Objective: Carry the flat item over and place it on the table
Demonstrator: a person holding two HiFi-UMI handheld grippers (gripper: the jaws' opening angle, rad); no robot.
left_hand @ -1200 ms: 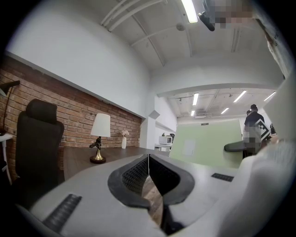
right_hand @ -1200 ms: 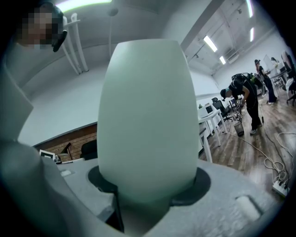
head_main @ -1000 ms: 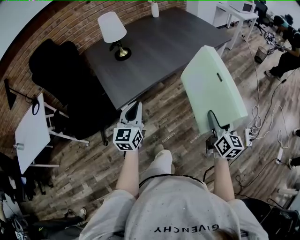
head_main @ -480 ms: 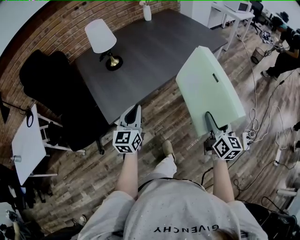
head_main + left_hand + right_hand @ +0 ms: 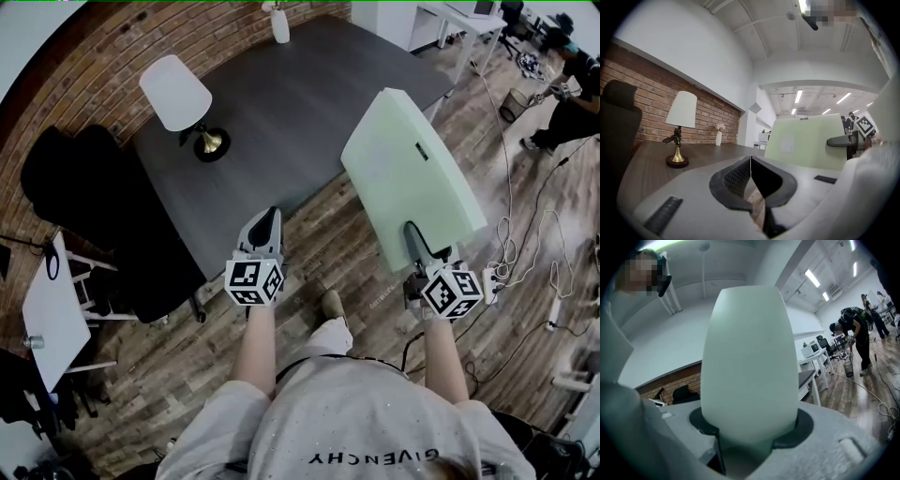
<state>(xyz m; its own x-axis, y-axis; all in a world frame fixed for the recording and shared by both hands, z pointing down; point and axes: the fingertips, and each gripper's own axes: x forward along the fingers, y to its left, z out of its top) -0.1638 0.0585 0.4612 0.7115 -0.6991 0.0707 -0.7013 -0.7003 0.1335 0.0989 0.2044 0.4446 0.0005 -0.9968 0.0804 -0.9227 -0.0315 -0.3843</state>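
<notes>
On the far left a black chair (image 5: 94,187) is standing beside the dark table (image 5: 309,103), which is carrying a white-shaded lamp (image 5: 178,94) and, at its far end, a small white vase (image 5: 279,23). I am holding the left gripper (image 5: 266,217) over the wooden floor just off the table's near edge, its jaws pressed together with nothing between them. Right of it, the flat item (image 5: 412,178), a pale green padded panel, is hanging in the air. The right gripper (image 5: 424,246) is pinching its near short end, jaws clamping both faces. Its long axis is running away from me and leaning slightly left, the far end reaching over the table's right edge and the broad face turning up. At the far right, a person (image 5: 577,84) is standing among floor cables.
</notes>
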